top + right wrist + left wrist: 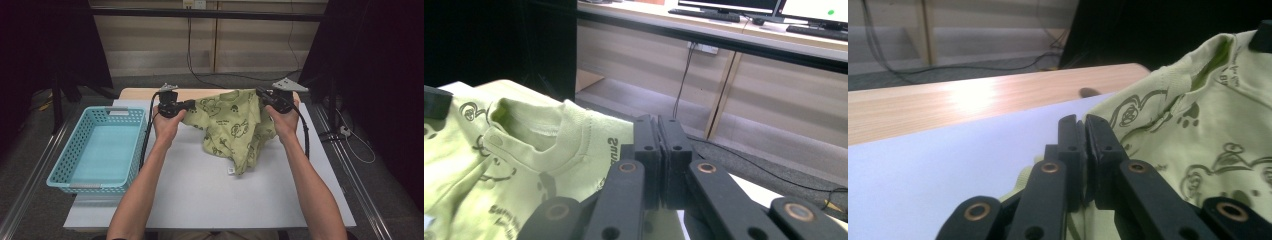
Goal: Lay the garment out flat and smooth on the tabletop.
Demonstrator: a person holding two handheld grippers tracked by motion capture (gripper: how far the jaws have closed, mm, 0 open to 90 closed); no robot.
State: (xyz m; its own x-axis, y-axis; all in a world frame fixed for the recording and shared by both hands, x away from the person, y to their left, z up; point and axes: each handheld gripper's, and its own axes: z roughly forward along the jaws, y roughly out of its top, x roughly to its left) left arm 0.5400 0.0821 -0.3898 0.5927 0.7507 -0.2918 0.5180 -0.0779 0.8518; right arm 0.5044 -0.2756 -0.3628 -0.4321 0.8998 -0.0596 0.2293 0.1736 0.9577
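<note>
A light green child's shirt (232, 127) with dark cartoon prints hangs between my two grippers, and its lower part rests crumpled on the white sheet (200, 195). My left gripper (192, 105) pinches the shirt's left shoulder. In the left gripper view the jaws (1084, 121) stand almost together, with the shirt (1208, 125) running under them. At the shirt's right shoulder my right gripper (260, 93) is shut on the cloth. The right gripper view has that gripper (658, 120) with jaws pressed together and the shirt's collar (524, 127) just to their left.
A light blue plastic basket (60, 155) stands on the table's left side, close to my left forearm. The wooden table edge (973, 95) runs behind the white sheet. Cables lie on the floor beyond the table.
</note>
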